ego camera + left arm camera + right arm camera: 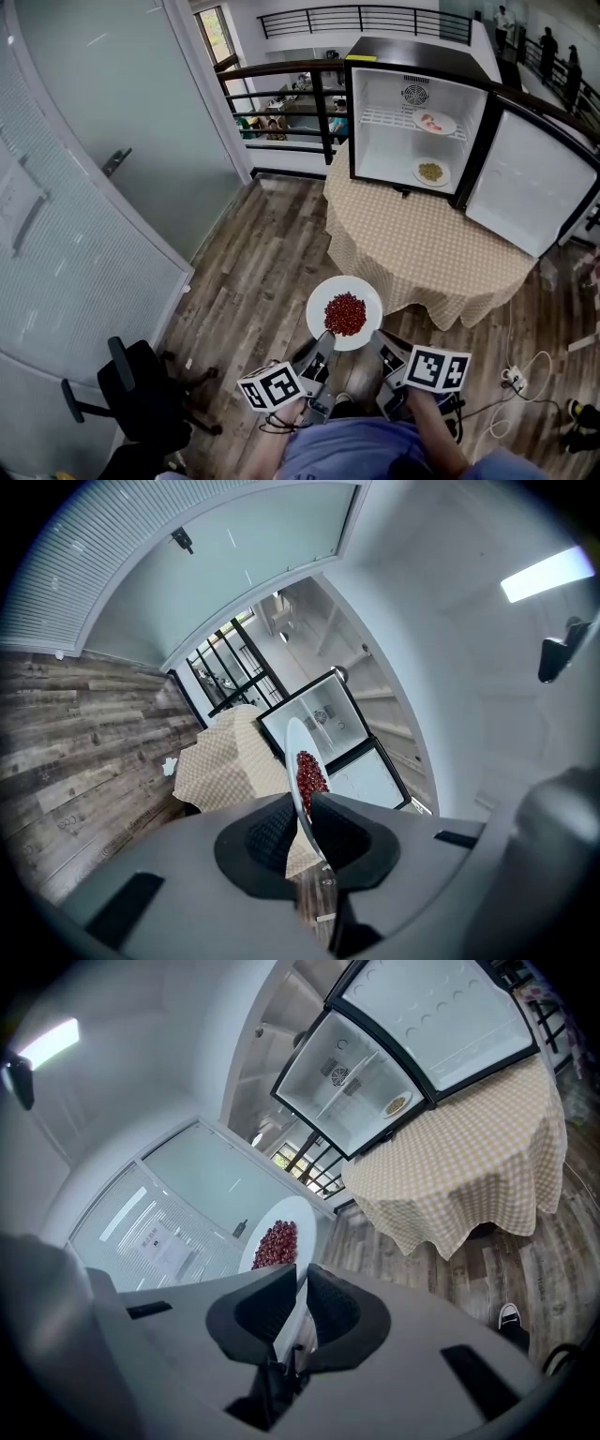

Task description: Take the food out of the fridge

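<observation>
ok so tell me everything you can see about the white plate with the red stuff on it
The plate is round, white and smooth, ceramic by its look, with a heap of small dark red pieces at its middle. It hangs about level above the wooden floor, short of the checked table. The left claw and the right claw are each shut on its near rim; nothing else touches it.

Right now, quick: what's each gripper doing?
Left gripper: shut on the white plate of red food.
Right gripper: shut on the same white plate.
</observation>
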